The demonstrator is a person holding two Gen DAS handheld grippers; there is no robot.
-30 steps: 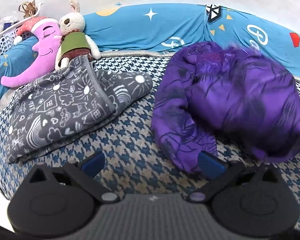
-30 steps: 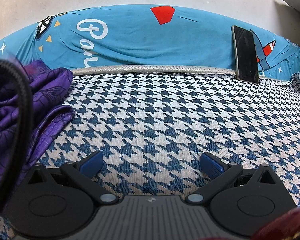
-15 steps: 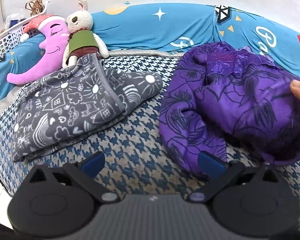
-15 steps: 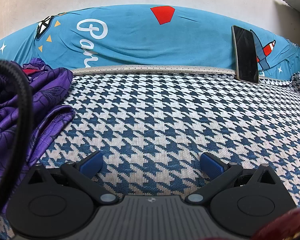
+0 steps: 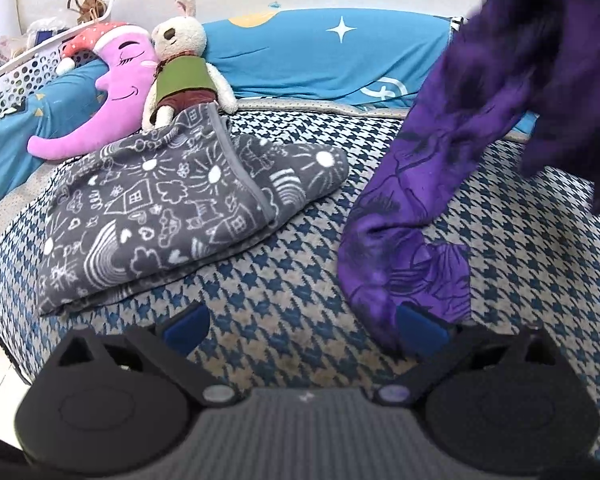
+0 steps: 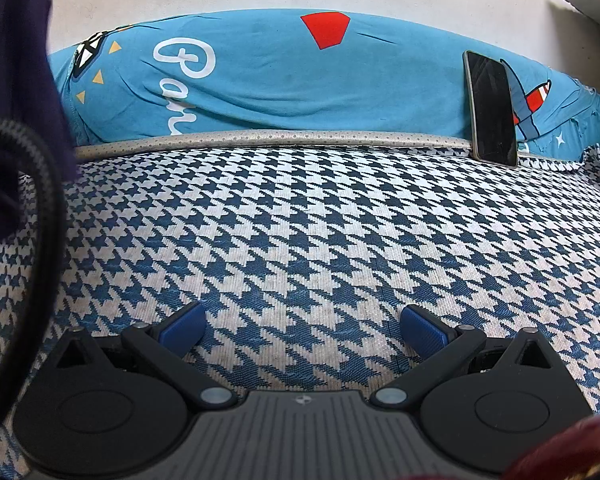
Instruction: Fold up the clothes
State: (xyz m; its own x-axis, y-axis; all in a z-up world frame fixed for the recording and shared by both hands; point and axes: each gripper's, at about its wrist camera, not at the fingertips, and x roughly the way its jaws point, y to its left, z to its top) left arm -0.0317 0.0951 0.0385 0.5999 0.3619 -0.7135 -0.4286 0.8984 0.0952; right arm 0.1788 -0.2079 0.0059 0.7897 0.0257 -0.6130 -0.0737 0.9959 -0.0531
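Houndstooth bed [image 6: 300, 220], one purple garment [image 5: 412, 216] (part lifted), two plush toys, both grippers agape, empty.

Lighting: bright, even, diffuse in both views; source not visible. Shadows: soft, faint, beneath the grey blanket [image 5: 188, 208] and under each tool. Glare: none; phone [image 6: 492, 108] screen dark. Blur: purple garment [image 5: 500, 128] smeared in its raised upper part, sharper low down; dark cable [image 6: 40, 240] out of focus. Distortion: strong fisheye bowing of the bed [image 6: 320, 220] edge, black vignette at corners.
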